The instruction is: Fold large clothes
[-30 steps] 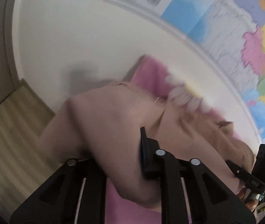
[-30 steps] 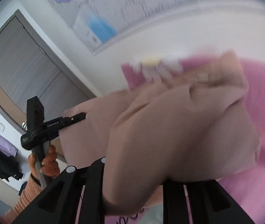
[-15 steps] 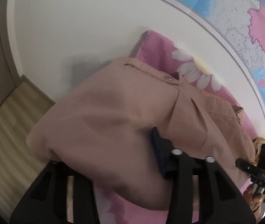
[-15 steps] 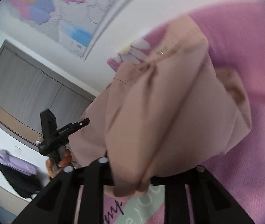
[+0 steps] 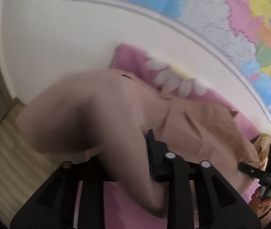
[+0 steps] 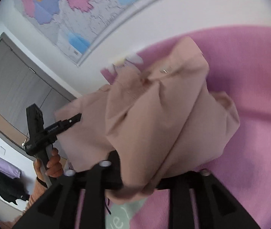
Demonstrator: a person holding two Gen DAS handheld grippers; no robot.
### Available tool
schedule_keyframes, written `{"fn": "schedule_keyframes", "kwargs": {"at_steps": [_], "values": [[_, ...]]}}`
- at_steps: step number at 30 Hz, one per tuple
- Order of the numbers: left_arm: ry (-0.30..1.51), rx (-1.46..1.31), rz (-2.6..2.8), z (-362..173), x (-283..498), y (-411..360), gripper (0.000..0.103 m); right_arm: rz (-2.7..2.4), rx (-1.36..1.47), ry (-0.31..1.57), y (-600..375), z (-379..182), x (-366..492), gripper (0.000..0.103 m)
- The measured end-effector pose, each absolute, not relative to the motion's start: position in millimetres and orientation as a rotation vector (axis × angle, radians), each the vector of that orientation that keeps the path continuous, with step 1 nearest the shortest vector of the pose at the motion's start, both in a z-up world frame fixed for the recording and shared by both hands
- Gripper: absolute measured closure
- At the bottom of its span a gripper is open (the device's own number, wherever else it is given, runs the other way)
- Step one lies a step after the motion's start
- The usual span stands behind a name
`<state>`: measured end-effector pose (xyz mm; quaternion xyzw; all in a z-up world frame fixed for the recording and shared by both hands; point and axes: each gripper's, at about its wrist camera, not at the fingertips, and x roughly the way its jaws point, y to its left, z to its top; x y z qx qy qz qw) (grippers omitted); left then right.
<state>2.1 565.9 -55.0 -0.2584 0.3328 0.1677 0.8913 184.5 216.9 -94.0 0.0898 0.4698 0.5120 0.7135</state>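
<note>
Jaws on both the left gripper (image 5: 127,152) and right gripper (image 6: 154,173) are pinching bunched folds of the beige garment (image 6: 164,114), having just been opening a little while cloth is still sitting between them, and the garment is hanging draped over the pink bed cover (image 6: 259,95). Step in hand looks like carrying the held edge across for a fold; next move probably calls for laying it down flat and aligned before releasing. Versus the earlier frames, both views are tilting differently and the cloth is bunching closer to the cameras.
</note>
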Motion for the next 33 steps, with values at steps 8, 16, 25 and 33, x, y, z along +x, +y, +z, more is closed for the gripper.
{"fn": "schedule_keyframes", "kwargs": {"at_steps": [8, 16, 25, 33], "values": [[0.734, -0.506, 0.383, -61, -35, 560, 0.048, 1.122, 0.134, 1.060, 200, -88, 181, 0.051], [0.714, -0.310, 0.463, -25, -64, 519, 0.036, 1.094, 0.019, 1.010, 194, -59, 163, 0.049], [0.622, -0.201, 0.289, -3, -53, 446, 0.026, 1.117, -0.099, 0.749, 195, -10, 127, 0.049], [0.775, -0.171, 0.265, -49, -3, 412, 0.027, 1.066, -0.127, 0.920, 253, -61, 162, 0.057]]}}
